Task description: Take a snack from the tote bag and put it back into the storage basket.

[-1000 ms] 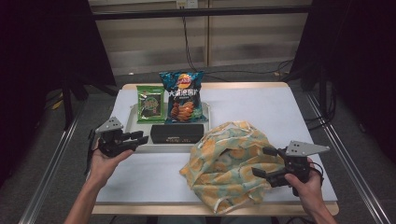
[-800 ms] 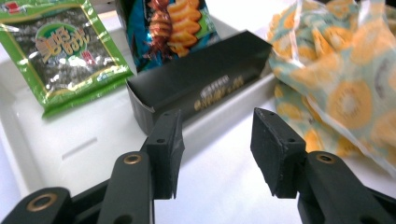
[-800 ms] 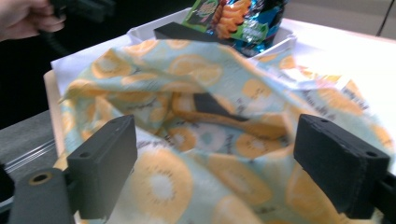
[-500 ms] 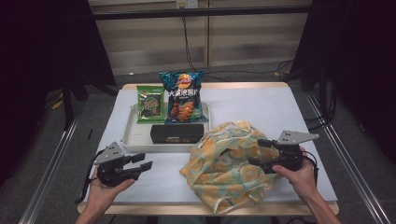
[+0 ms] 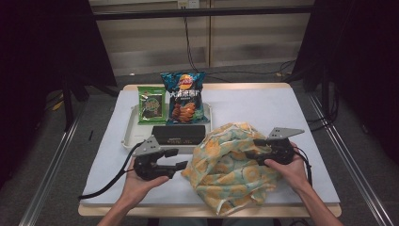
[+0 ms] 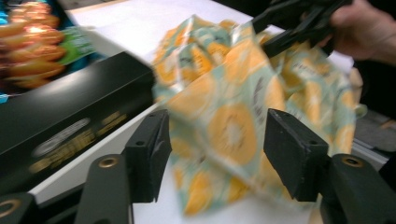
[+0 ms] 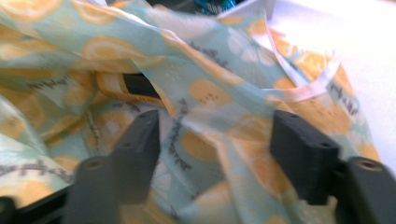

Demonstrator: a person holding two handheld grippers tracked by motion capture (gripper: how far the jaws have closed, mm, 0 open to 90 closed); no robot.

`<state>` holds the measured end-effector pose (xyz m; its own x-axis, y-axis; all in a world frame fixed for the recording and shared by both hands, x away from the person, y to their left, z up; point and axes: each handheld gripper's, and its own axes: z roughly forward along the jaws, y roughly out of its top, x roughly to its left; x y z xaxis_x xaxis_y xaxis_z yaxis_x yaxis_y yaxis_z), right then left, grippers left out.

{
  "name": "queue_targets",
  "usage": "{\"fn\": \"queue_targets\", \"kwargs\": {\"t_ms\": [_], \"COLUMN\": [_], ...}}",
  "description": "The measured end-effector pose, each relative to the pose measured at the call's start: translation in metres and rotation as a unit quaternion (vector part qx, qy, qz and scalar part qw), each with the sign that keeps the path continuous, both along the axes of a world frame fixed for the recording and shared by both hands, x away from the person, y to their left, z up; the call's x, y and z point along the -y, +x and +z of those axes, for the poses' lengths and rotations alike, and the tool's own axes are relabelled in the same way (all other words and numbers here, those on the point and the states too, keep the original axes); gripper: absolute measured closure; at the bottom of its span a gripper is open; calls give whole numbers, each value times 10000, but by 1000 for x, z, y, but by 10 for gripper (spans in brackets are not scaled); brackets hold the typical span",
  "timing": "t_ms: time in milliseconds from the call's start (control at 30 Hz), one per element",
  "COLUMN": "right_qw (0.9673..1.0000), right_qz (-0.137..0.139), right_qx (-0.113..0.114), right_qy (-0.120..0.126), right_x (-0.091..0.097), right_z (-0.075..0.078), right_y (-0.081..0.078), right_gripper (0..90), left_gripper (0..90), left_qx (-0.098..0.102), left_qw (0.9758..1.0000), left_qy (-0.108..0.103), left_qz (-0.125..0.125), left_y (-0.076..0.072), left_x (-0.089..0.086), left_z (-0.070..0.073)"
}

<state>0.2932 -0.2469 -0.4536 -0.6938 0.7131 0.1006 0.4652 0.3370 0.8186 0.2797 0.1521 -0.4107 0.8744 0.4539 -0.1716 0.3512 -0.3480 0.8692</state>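
Black box just beside bag

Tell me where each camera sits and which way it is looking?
High view: sits above the person's side, looks forward and down on the table; shows both forearms, the left tool and the right tool.
Left gripper view: rides on the left tool, looks along its open jaws at the bag and black box; the other hand shows farther off.
Right gripper view: rides on the right tool, looks into the bag; its open jaws show.
All three share the orange-patterned bag.
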Motion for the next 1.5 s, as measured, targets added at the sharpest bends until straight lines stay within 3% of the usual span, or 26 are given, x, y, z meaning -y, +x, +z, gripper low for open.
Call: {"fn": "queue_targets", "kwargs": {"t_ms": [67,133,300,367,433,467,567,667,733,833,967,1033,1367,1500], "right_qw": [10000,10000,9999,9998,9995,9995,9992,9988,9981,9975,9966,9965,9912,9941], "right_qz": [-19,-48,-1,107,161,170,276,334,369,427,448,466,767,651], "right_qx": [-26,-62,-93,-159,-245,-251,-260,-247,-269,-249,-255,-219,-337,-132], "right_qy": [-42,-42,-51,-16,67,100,145,276,416,508,636,660,1022,852], "right_x": [1,2,2,2,3,3,1,2,4,6,7,6,3,1], "right_z": [-2,-2,-2,-2,-2,-2,2,7,11,15,19,21,27,30], "right_y": [1,2,1,0,-1,-1,-6,-13,-17,-24,-32,-36,-66,-62], "right_gripper": [453,488,625,779,873,895,900,900,900,900,900,900,900,900], "left_gripper": [389,342,304,278,253,228,210,212,258,386,771,871,897,881], "left_qx": [44,-56,-103,-121,-138,-206,-87,-124,-3,-88,-29,-63,-63,-131], "left_qw": [9999,9998,9996,9995,9994,9991,9985,9980,9977,9973,9959,9957,9967,9979], "left_qy": [71,-64,-33,-22,104,81,364,518,630,691,869,870,808,611], "left_qz": [-131,-198,-264,-295,-285,-355,-390,-343,-267,-226,-260,-315,-83,-184], "left_y": [3,5,6,6,7,7,7,13,17,23,22,23,36,34], "left_x": [9,16,28,33,39,42,53,60,62,61,60,59,45,44], "left_z": [1,0,-4,-7,-10,-12,-18,-25,-27,-29,-32,-32,-34,-30]}}
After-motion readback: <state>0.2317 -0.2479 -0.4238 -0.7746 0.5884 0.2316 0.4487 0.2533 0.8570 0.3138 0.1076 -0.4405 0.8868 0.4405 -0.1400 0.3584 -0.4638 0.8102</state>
